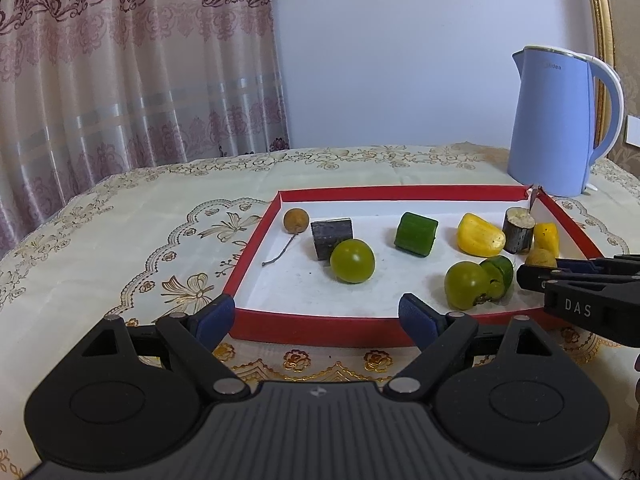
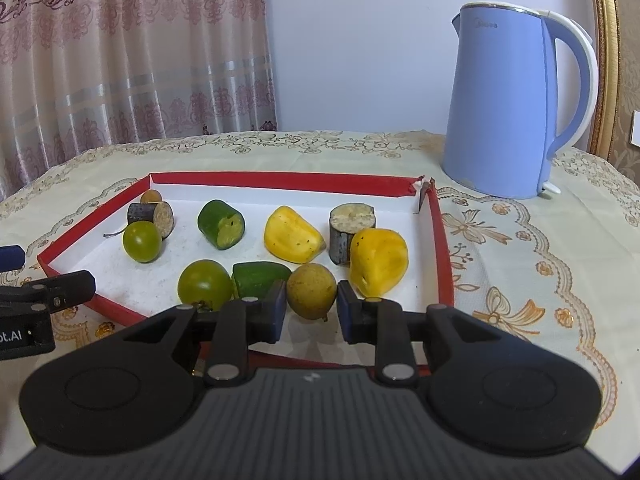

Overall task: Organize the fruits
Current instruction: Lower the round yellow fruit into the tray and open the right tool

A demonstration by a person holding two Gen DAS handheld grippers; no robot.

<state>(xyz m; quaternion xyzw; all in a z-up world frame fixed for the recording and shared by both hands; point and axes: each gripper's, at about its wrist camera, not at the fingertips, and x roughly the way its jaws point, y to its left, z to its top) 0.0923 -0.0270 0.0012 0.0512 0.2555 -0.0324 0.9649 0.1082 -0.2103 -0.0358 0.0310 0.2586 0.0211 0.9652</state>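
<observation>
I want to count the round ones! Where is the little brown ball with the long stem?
In the left wrist view, the brown stemmed fruit sits in the far left corner of the red tray, beside the dark cylinder piece.

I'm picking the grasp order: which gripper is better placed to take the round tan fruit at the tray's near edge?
Right. The right gripper already straddles the tan fruit, open, while the left gripper sits open outside the red tray.

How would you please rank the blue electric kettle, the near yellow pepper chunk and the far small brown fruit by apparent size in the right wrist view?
1. Blue electric kettle
2. Near yellow pepper chunk
3. Far small brown fruit, partly hidden; distance may exaggerate its smallness.
</observation>
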